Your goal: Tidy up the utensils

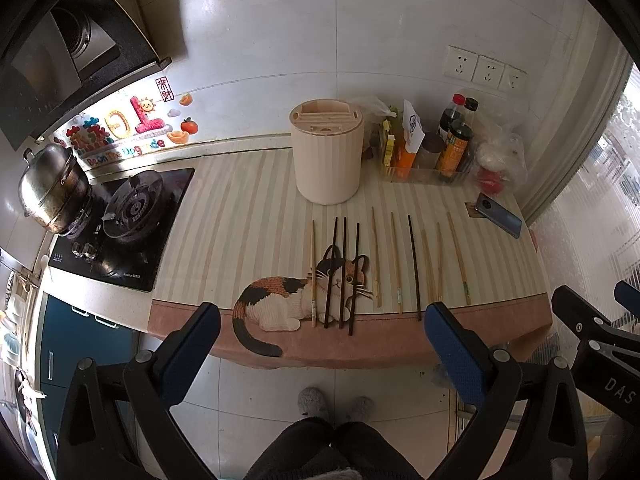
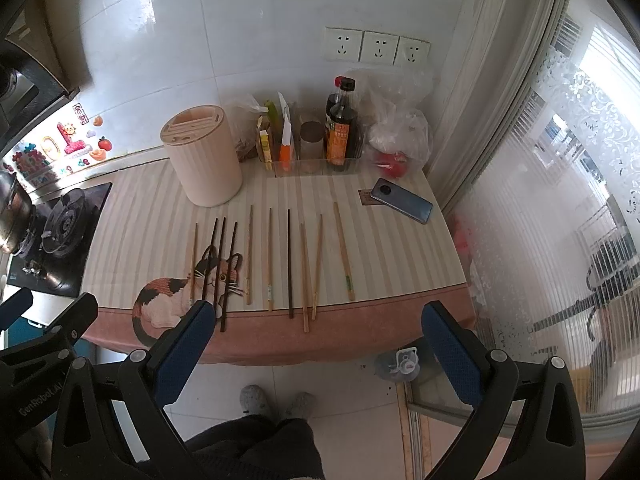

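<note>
Both grippers hang in front of the counter edge, above the floor, and nothing is picked yet. The left gripper [image 1: 322, 346] is released, its jaws wide apart and empty; the right gripper [image 2: 318, 344] is the same, spread and holding nothing.

The chopsticks [image 1: 396, 262] lie in a loose row on the mat [image 1: 224, 216], all pointing from the near edge toward the wall. Four of them are dark [image 2: 290, 262] and the others are pale wood. Three dark ones lie close together over the cat picture [image 1: 304, 292] (easy to take two by mistake). The holder [image 1: 327, 152] stands upright behind the row, near the wall, with slots in its top.

The step in hand seems to be the first pick. It probably goes best to begin with a stick that lies apart, like the rightmost pale one [image 2: 344, 250], and to take it near its middle so it does not tip. The jaws should close across the stick, not along it. A phone [image 2: 402, 200] lies near this stick's far end, so the approach should come from the near side.
</note>
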The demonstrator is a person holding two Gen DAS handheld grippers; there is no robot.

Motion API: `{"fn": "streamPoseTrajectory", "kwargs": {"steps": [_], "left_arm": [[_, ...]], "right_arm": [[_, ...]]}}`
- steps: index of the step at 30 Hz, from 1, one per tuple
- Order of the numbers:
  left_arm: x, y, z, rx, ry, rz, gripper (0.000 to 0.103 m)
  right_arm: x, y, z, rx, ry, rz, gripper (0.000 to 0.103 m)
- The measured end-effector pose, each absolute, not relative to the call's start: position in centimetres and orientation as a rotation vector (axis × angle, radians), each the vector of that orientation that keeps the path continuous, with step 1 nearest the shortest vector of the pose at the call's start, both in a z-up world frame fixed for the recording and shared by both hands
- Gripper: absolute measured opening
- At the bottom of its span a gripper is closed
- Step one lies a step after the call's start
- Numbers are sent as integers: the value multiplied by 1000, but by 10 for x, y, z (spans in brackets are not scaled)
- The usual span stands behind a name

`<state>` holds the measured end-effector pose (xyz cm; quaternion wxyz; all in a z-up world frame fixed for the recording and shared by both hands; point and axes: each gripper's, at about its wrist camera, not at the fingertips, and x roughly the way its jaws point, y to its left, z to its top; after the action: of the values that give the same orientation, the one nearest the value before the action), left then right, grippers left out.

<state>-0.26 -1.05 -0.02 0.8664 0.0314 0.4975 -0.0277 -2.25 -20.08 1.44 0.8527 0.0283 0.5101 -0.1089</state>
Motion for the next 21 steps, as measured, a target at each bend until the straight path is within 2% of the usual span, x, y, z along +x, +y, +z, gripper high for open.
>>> {"fn": "streamPoseTrajectory", "kwargs": {"steps": [21], "left_arm": [[-9, -9, 12, 51, 1025, -67, 103]], "right_arm": [[-28, -202, 18, 50, 1059, -233, 103]]}}
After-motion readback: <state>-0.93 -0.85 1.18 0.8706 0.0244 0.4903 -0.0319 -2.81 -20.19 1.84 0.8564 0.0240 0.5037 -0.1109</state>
